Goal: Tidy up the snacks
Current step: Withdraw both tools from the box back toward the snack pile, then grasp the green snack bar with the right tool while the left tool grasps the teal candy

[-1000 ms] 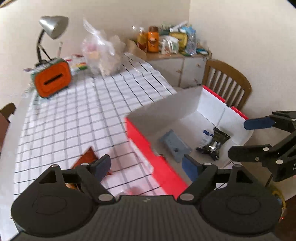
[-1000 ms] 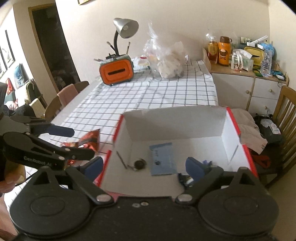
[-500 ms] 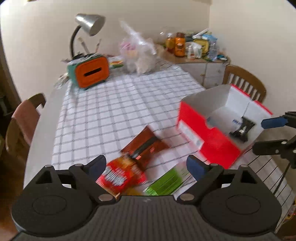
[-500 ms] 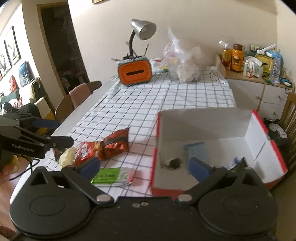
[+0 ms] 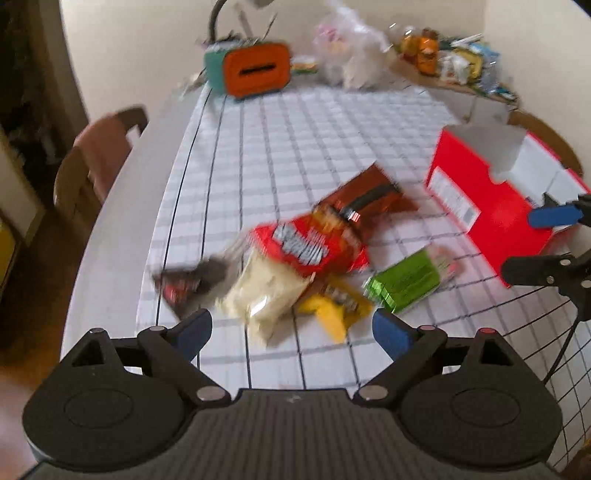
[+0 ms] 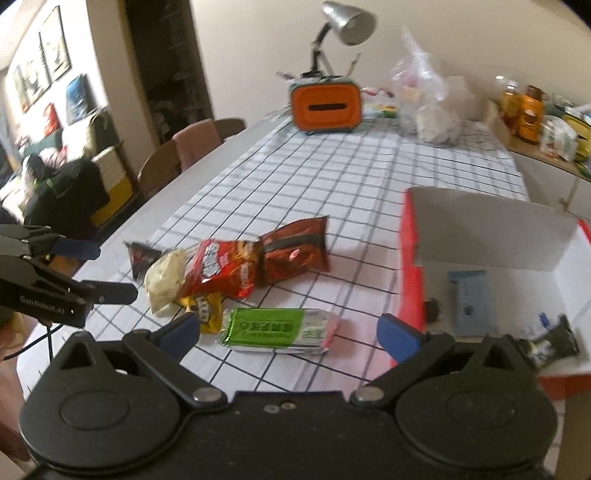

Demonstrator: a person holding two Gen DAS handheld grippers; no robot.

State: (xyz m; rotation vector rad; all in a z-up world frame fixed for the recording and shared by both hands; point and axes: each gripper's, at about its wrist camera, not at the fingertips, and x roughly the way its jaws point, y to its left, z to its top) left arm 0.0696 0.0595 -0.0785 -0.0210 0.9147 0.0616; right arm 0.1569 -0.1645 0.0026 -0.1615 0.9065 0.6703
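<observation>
A pile of snack packets lies on the checked tablecloth: a red chips bag (image 5: 314, 247) (image 6: 221, 269), a brown-red bag (image 5: 369, 199) (image 6: 295, 254), a pale bag (image 5: 266, 291), a yellow packet (image 5: 332, 306) and a green packet (image 5: 406, 282) (image 6: 273, 328). To their right stands an open red box (image 5: 491, 206) (image 6: 410, 258) holding a grey-blue packet (image 6: 469, 299) and a dark wrapper (image 6: 550, 339). My left gripper (image 5: 291, 330) (image 6: 114, 271) hangs open above the pale and yellow packets. My right gripper (image 6: 288, 332) (image 5: 521, 243) is open over the green packet. Neither holds anything.
An orange and teal box (image 6: 325, 107) with a desk lamp (image 6: 347, 22) and a clear plastic bag (image 6: 428, 107) stand at the table's far end. Chairs (image 5: 99, 158) line the left side. A sideboard (image 6: 535, 122) with bottles is at the back right.
Both grippers have swung left and down, from over the red box to over the snack pile. Their jaws stand a little wider than a second ago.
</observation>
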